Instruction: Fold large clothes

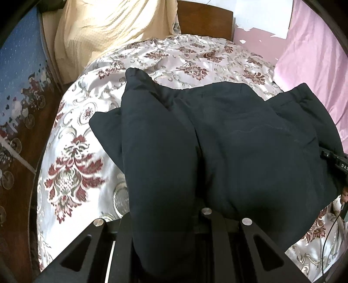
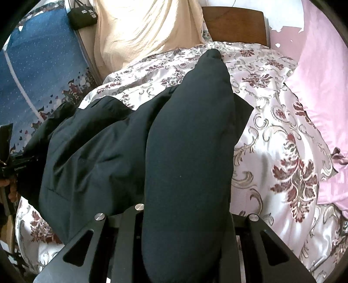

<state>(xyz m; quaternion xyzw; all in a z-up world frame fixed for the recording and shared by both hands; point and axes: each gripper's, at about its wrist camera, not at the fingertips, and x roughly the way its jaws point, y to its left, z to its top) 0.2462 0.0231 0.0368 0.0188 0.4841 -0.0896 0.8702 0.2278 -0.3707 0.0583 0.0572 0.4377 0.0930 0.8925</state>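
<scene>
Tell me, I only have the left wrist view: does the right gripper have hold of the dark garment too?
Observer: Yes. In the right wrist view the right gripper is shut on a puffy fold of the dark garment.
Operator: Anything behind that I can't see?
Observer: A small black bag hangs at the top left, beside the cream blanket.
Operator: Does the garment reach the pink sheet on that side?
Observer: No. Bare floral bedspread lies between the garment and the pink sheet.

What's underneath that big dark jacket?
Under the jacket lies a floral bedspread, showing all round it in both views. Whatever lies beneath its middle is covered. It also hides the fingers of both grippers, which grip its near edge.
</scene>
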